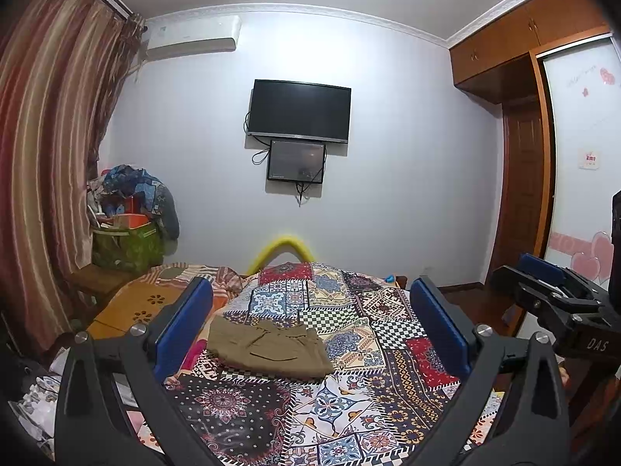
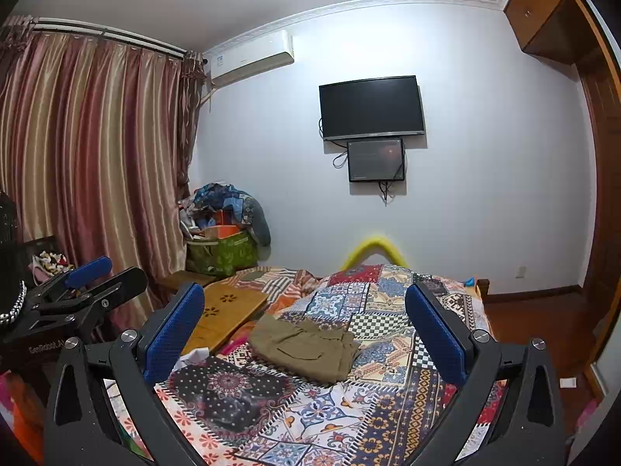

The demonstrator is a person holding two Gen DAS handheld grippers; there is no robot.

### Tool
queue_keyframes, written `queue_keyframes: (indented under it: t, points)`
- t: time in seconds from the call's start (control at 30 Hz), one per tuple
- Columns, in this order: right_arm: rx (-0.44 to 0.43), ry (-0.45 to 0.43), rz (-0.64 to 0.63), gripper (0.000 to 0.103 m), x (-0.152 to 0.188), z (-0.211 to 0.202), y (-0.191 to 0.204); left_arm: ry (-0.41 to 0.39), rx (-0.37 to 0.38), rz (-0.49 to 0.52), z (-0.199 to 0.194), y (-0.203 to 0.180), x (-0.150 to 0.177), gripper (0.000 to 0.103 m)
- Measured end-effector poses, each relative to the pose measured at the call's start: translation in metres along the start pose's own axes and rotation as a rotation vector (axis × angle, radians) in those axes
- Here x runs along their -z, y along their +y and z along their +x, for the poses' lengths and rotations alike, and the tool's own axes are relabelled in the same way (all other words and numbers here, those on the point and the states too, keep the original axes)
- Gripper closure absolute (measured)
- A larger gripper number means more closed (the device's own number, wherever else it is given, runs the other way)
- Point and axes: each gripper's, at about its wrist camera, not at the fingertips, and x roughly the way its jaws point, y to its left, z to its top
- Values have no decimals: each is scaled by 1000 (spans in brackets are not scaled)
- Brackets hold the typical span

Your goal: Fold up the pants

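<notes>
The olive-brown pants (image 1: 269,347) lie folded into a compact rectangle on the patchwork bedspread (image 1: 349,400), also seen in the right wrist view (image 2: 304,349). My left gripper (image 1: 310,322) is open and empty, held above and short of the pants, its blue pads wide apart. My right gripper (image 2: 304,330) is open and empty too, held back from the pants. The right gripper also shows at the right edge of the left wrist view (image 1: 551,283), and the left gripper at the left edge of the right wrist view (image 2: 97,275).
A wooden lap table (image 2: 221,314) lies on the bed left of the pants. A green bag piled with clothes (image 2: 223,233) stands in the corner by the curtain (image 2: 89,163). A TV (image 2: 370,106) hangs on the far wall. A wardrobe (image 1: 574,147) stands at right.
</notes>
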Motion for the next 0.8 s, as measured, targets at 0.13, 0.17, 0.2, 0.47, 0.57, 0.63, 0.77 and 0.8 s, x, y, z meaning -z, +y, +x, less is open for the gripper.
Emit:
queue_keyframes:
  t: [0.13,0.17,0.2,0.47,0.57,0.63,0.77,0.8]
  points:
    - [0,0,1,0,0,1,0,1,3,-1,0,1,-1,0]
    - [1,0,1,0,0,1,0,2,4,-2,0,1,-1,0]
    - [1,-1,0,0,0,1,-1,3,5,-2,1,0,-1,0]
    - [11,-3,0,0,1,2,0,19,16,-2,4,-2,1,0]
    - [14,-1,2,0,1,3,-1,19,19,-2,4,-2,1,0]
    - [16,0,4,0,1,4,-1,20,19,-2,5,-2,1,0]
    - [17,3,10,0,1,5,-3,22,23,-5,4,-1,0,0]
    - [17,3,10,0,1,5,-3,23,24,-6,4,-1,1,0]
